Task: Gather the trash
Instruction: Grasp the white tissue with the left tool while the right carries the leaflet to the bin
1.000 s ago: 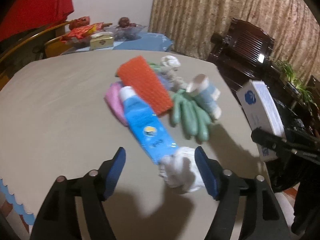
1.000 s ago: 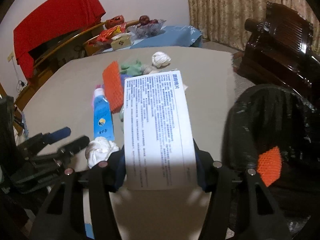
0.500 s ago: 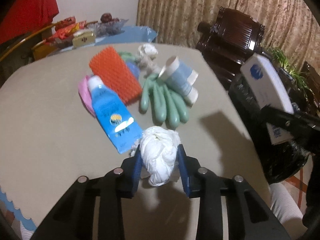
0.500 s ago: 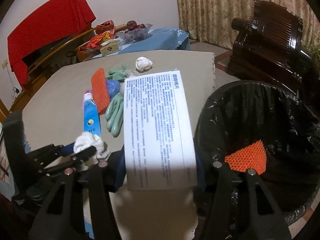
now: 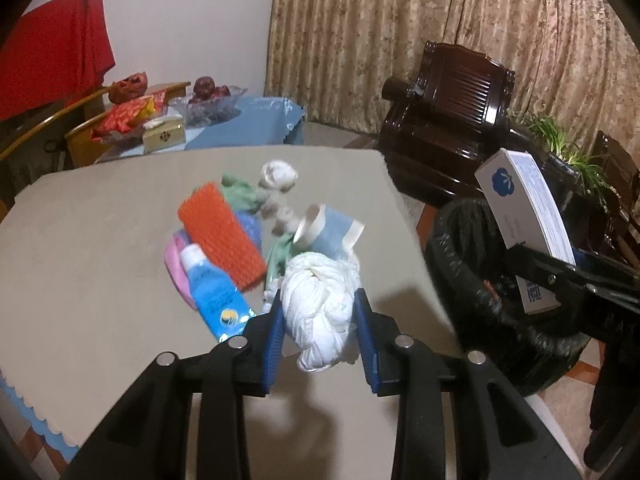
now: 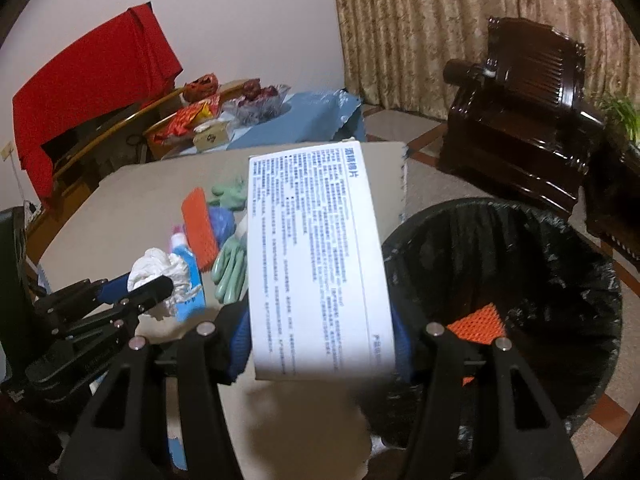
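A room with patterned beige curtains and a dark carved wooden armchair is surrounding a table covered in a plain beige cloth. A red cloth is hanging at the back left, near a side table holding snack packets and a glass bowl.

The left gripper is sitting above the table's near edge, its blue-padded jaws pinching a crumpled white tissue wad from both sides. The wad is bulging out above and below the pads.

The right gripper is sitting beside the table's right edge, its jaws clamping a white printed box by its long sides. The box is standing on end, its text-covered face turned to the camera, next to a bin lined with a black bag. An orange mesh piece is lying inside the bin.

Trash is lying in a cluster on the table: an orange mesh sleeve, a blue tube with a white cap, something pink beneath it, green rubber gloves, a light blue paper cup on its side, and another white tissue ball farther back.
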A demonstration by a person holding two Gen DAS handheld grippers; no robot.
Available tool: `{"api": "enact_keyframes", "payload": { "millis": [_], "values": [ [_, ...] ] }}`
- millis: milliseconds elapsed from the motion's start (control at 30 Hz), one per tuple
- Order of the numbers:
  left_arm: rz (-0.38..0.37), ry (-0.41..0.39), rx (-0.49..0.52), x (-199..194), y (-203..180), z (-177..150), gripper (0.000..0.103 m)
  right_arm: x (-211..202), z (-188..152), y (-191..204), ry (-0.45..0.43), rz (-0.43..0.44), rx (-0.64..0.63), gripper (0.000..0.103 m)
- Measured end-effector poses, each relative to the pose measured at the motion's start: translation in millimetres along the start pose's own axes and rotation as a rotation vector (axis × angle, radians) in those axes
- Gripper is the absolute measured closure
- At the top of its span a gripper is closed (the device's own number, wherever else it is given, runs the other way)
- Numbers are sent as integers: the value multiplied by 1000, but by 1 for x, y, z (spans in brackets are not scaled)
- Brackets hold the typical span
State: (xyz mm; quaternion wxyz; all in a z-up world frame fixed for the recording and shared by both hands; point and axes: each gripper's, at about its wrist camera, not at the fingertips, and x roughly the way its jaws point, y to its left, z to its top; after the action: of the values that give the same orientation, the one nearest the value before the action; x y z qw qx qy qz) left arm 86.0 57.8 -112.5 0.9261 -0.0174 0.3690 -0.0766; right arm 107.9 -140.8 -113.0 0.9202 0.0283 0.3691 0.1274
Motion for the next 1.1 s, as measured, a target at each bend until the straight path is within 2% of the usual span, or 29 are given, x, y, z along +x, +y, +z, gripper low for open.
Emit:
{"api": "enact_keyframes", "payload": {
  "millis": [400, 667, 1100],
  "values": [
    [-69, -41, 19, -4, -37, 36, 70, -34, 9, -36, -57, -87, 52, 48],
    [-134, -62, 67, 1, -77, 53, 70, -55, 8, -83, -89, -178, 118, 48],
    [-253, -29, 156, 36, -155, 64, 70, -67, -15, -154, -76, -310, 211, 48]
  ]
}}
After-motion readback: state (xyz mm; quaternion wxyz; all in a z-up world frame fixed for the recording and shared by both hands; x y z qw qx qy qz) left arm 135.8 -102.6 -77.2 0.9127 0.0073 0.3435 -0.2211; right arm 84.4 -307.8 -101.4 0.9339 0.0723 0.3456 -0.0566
